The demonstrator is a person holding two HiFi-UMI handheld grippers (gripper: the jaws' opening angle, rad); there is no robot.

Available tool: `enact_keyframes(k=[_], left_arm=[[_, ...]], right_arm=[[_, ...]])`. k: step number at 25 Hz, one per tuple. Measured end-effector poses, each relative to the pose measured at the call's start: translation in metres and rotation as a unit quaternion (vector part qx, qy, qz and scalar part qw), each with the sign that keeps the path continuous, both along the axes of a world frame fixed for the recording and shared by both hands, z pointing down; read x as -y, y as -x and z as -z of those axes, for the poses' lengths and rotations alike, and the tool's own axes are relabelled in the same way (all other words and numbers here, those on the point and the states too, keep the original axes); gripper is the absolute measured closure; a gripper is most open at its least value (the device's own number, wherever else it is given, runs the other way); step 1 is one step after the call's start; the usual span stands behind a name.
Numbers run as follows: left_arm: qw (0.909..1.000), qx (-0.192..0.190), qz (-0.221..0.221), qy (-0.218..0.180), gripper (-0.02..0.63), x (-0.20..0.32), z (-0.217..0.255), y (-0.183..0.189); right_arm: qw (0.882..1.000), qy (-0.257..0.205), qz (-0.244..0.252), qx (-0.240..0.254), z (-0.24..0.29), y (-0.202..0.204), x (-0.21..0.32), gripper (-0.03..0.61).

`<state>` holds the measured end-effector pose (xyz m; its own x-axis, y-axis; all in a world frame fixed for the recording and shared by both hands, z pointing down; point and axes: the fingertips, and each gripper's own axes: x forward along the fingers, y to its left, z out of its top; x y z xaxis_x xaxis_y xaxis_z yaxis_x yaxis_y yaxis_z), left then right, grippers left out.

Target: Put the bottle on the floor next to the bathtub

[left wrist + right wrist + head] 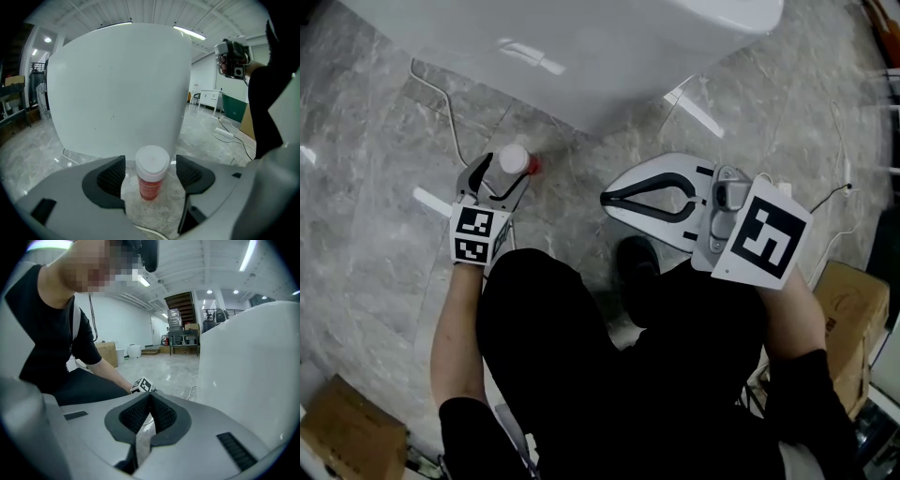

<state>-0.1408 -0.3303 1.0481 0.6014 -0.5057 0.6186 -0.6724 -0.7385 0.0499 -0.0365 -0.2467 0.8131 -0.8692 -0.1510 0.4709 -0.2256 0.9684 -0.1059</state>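
The bottle (151, 180) stood upright on the floor (28, 140) between the left gripper's (500, 174) spread jaws, touching neither. The bathtub (117, 89) rose just behind it.

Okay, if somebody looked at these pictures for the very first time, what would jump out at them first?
The big white bathtub fills the top of the head view. Beside its base a small red bottle with a white cap stands on the grey marbled floor, between the open jaws of the left gripper, untouched by either pad. The right gripper, further right, is shut and empty.
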Motion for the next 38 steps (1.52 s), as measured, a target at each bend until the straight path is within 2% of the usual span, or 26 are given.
enact_keyframes(k=[5, 8, 12, 14, 16, 19, 21, 23, 27, 31, 32, 34, 38], left_arm=[[0.9989, -0.046, 0.001, -0.001, 0.279, -0.004, 0.038, 0.019], [0.9974, -0.069, 0.018, -0.013, 0.279, -0.012, 0.064, 0.021], [0.9972, -0.072, 0.011, -0.017, 0.302, -0.016, 0.072, 0.023], [0.9959, -0.086, 0.019, -0.021, 0.351, -0.011, 0.077, 0.024], [0.9940, -0.101, 0.032, -0.028, 0.353, -0.004, 0.083, 0.023], [0.9937, -0.094, 0.046, -0.042, 0.391, 0.001, 0.089, 0.021], [0.9932, -0.089, 0.055, -0.050, 0.467, 0.002, 0.095, 0.017], [0.9909, -0.099, 0.070, -0.058, 0.499, 0.000, 0.109, 0.010], [0.9848, -0.112, 0.106, -0.080, 0.575, 0.002, 0.151, 0.008], [0.9787, -0.130, 0.140, -0.074, 0.591, -0.013, 0.221, 0.006], [0.9773, -0.137, 0.146, -0.068, 0.591, -0.019, 0.242, 0.004], [0.9784, -0.132, 0.150, -0.052, 0.591, -0.031, 0.280, 0.003], [0.9806, -0.114, 0.158, -0.025, 0.591, -0.046, 0.352, 0.008]], right_arm=[[0.999, 0.025, -0.017, 0.024, 0.001, -0.002, -0.001, 0.551], [0.999, 0.018, -0.010, 0.041, 0.018, -0.002, -0.009, 0.551], [1.000, -0.001, 0.021, 0.004, 0.006, 0.004, -0.015, 0.551], [1.000, 0.000, 0.014, -0.014, -0.002, 0.002, -0.011, 0.551], [1.000, 0.002, 0.006, -0.017, -0.004, 0.001, -0.006, 0.551], [0.999, -0.005, 0.000, -0.038, -0.012, -0.003, 0.002, 0.551], [0.998, -0.023, -0.003, -0.060, -0.017, -0.005, 0.007, 0.551], [0.996, -0.045, -0.009, -0.073, -0.015, -0.004, 0.014, 0.551], [0.994, -0.094, -0.044, -0.039, 0.010, 0.014, 0.033, 0.551], [0.985, -0.157, -0.068, -0.033, 0.055, 0.015, 0.043, 0.551], [0.986, -0.149, -0.068, -0.029, 0.068, 0.011, 0.042, 0.551], [0.992, -0.095, -0.073, -0.029, 0.086, 0.003, 0.035, 0.551], [0.996, -0.014, -0.056, -0.068, 0.123, 0.005, 0.001, 0.551]])
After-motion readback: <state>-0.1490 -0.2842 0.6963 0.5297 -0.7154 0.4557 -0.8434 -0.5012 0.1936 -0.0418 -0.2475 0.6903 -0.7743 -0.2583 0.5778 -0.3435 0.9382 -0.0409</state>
